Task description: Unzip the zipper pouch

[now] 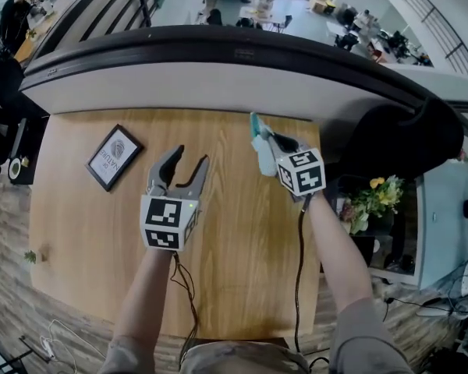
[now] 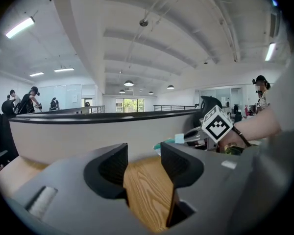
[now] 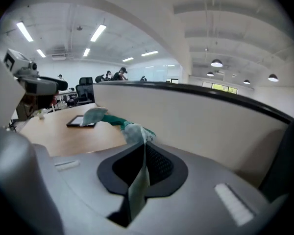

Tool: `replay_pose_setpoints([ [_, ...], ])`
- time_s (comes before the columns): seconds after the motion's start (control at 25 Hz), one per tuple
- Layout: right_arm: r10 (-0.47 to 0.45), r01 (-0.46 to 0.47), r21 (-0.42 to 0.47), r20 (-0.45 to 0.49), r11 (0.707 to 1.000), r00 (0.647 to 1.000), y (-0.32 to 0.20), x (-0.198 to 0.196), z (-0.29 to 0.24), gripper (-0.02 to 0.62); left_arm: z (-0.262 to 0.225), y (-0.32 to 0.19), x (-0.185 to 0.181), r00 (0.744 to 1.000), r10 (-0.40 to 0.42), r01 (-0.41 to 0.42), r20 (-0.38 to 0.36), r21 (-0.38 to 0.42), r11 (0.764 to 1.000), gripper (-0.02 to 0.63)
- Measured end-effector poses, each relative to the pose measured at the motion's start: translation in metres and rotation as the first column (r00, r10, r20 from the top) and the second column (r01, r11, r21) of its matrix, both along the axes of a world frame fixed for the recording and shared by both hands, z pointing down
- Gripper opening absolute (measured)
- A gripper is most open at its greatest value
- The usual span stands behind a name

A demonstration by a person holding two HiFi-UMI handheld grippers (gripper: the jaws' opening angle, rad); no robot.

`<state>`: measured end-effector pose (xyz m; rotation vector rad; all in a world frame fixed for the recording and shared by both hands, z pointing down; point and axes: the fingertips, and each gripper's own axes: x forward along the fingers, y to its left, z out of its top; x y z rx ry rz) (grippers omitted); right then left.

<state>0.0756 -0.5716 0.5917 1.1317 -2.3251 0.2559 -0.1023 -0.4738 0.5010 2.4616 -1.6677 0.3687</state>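
A pale teal zipper pouch (image 1: 258, 145) hangs over the far edge of the wooden table (image 1: 242, 271). My right gripper (image 1: 268, 144) is shut on it. In the right gripper view a thin fold of the pouch (image 3: 132, 131) runs between the closed jaws, and the rest trails off to the left with a dark green strip. My left gripper (image 1: 189, 157) hovers over the table's middle, to the left of the pouch and apart from it, jaws open with only wood grain between them (image 2: 143, 156). In the left gripper view, the pouch (image 2: 162, 144) and the right gripper's marker cube (image 2: 217, 124) lie ahead to the right.
A black-framed picture (image 1: 113, 157) lies flat on the table's left part. A curved white partition with a dark rail (image 1: 218, 76) borders the far edge. To the right stand a black chair (image 1: 409, 139) and a plant with yellow flowers (image 1: 372, 201). People sit at distant desks.
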Motion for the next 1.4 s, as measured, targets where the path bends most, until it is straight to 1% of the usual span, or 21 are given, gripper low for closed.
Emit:
replay_pose_setpoints([
  [0.12,-0.028,0.023,0.098,0.049,0.995,0.998,0.021,-0.006,-0.068,0.015,-0.031,0.013,0.000,1.000,0.012,-0.012,0.002,0.038,0.999,0.210],
  [0.24,-0.054,0.036,0.183,0.094,0.982,0.994,0.047,-0.009,-0.134,0.014,-0.066,0.029,0.001,1.000,0.018,-0.019,0.014,0.087,0.996,0.210],
  [0.36,-0.069,0.028,0.253,0.155,0.967,0.985,0.077,-0.009,-0.197,0.014,-0.099,0.047,-0.003,0.999,0.021,-0.025,0.033,0.138,0.990,0.210],
  [0.44,-0.085,0.026,0.303,0.185,0.953,0.979,0.099,-0.007,-0.236,0.015,-0.121,0.061,-0.006,0.999,0.021,-0.026,0.031,0.168,0.985,0.210],
  [0.6,-0.125,0.036,0.379,0.214,0.925,0.969,0.153,-0.009,-0.296,0.014,-0.172,0.094,-0.012,1.000,0.022,-0.025,0.013,0.242,0.970,0.210],
  [0.68,-0.154,0.042,0.413,0.242,0.910,0.958,0.181,-0.014,-0.319,0.014,-0.193,0.111,-0.013,0.999,0.044,-0.045,0.009,0.268,0.962,0.210],
  [0.76,-0.175,0.042,0.442,0.264,0.896,0.949,0.208,-0.017,-0.337,0.014,-0.207,0.129,-0.009,0.997,0.082,-0.079,0.001,0.271,0.959,0.210],
  [0.84,-0.182,0.038,0.459,0.274,0.887,0.944,0.234,-0.016,-0.347,0.014,-0.216,0.149,-0.006,0.993,0.117,-0.111,-0.005,0.269,0.957,0.210],
  [0.92,-0.173,0.029,0.468,0.268,0.883,0.948,0.257,-0.014,-0.348,0.014,-0.221,0.170,-0.003,0.990,0.137,-0.131,-0.005,0.271,0.954,0.210],
  [1.0,-0.159,0.028,0.473,0.239,0.880,0.958,0.279,-0.014,-0.340,0.014,-0.220,0.191,-0.002,0.989,0.151,-0.145,-0.001,0.265,0.953,0.210],
  [1.08,-0.159,0.047,0.476,0.197,0.878,0.967,0.302,-0.016,-0.326,0.014,-0.216,0.212,0.002,0.984,0.179,-0.168,-0.021,0.261,0.951,0.210],
  [1.12,-0.161,0.058,0.469,0.183,0.881,0.970,0.312,-0.018,-0.318,0.015,-0.214,0.223,0.004,0.977,0.205,-0.184,-0.056,0.262,0.947,0.210],
  [1.16,-0.163,0.066,0.454,0.179,0.889,0.970,0.322,-0.019,-0.309,0.015,-0.212,0.233,0.007,0.965,0.237,-0.202,-0.111,0.260,0.944,0.210],
  [1.24,-0.170,0.077,0.403,0.200,0.912,0.965,0.339,-0.020,-0.292,0.015,-0.206,0.249,0.012,0.925,0.287,-0.229,-0.248,0.238,0.944,0.215],
  [1.28,-0.175,0.082,0.376,0.219,0.923,0.960,0.347,-0.021,-0.285,0.015,-0.201,0.256,0.012,0.909,0.292,-0.233,-0.296,0.221,0.947,0.215],
  [1.32,-0.178,0.087,0.354,0.234,0.931,0.956,0.353,-0.022,-0.278,0.015,-0.195,0.260,0.010,0.903,0.286,-0.229,-0.320,0.203,0.952,0.215],
  [1.4,-0.178,0.093,0.329,0.239,0.940,0.955,0.362,-0.024,-0.267,0.015,-0.183,0.265,0.004,0.904,0.258,-0.213,-0.340,0.163,0.963,0.215],
])
